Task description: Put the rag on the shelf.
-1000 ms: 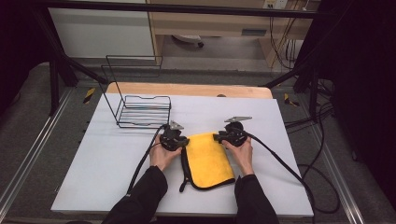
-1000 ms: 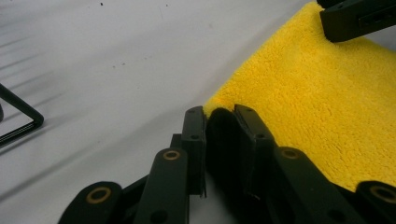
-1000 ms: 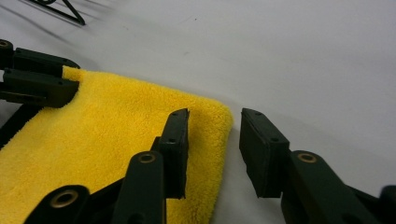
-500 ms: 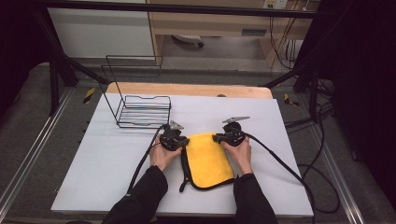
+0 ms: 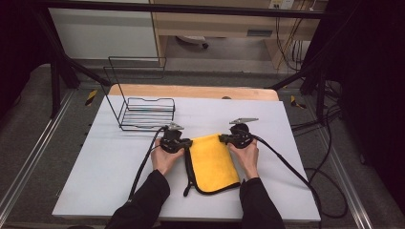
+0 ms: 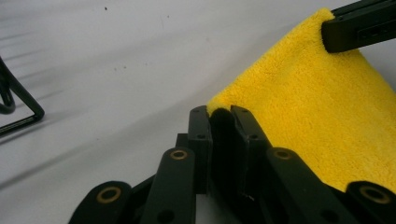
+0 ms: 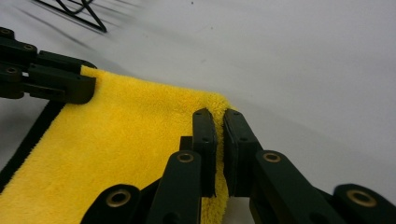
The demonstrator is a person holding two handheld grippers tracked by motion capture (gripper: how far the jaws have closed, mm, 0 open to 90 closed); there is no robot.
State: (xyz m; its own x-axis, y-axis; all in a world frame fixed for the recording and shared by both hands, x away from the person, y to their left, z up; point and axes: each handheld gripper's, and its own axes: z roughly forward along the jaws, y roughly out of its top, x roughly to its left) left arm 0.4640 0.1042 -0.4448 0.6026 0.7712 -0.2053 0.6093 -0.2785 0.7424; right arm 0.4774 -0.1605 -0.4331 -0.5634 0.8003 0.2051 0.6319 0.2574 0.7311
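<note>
From the high view we see a yellow cloth (image 5: 212,162) with a black edge lying flat on the white tabletop (image 5: 95,162), just toward the person from its middle. Our left hand-held gripper (image 5: 184,144) sits at the cloth's 11 o'clock corner and our right hand-held gripper (image 5: 224,139) at its 1 o'clock corner. A black wire basket (image 5: 143,112) stands at about 10 o'clock from the cloth, well apart from it.

In the left gripper view, our left hand-held gripper (image 6: 219,112) has just been closing, and its jaws now pinch the near corner of the cloth (image 6: 317,102), with the fabric's tip tucked between the pads. The other gripper clamps the far corner at 1 o'clock.

In the right gripper view, our right hand-held gripper (image 7: 218,114) has likewise just been closing and stands narrow, gripping the cloth's (image 7: 116,140) corner between its pads. The left gripper holds the opposite corner at 10 o'clock, and the basket's (image 7: 79,9) wire shows blurred at 11 o'clock.
</note>
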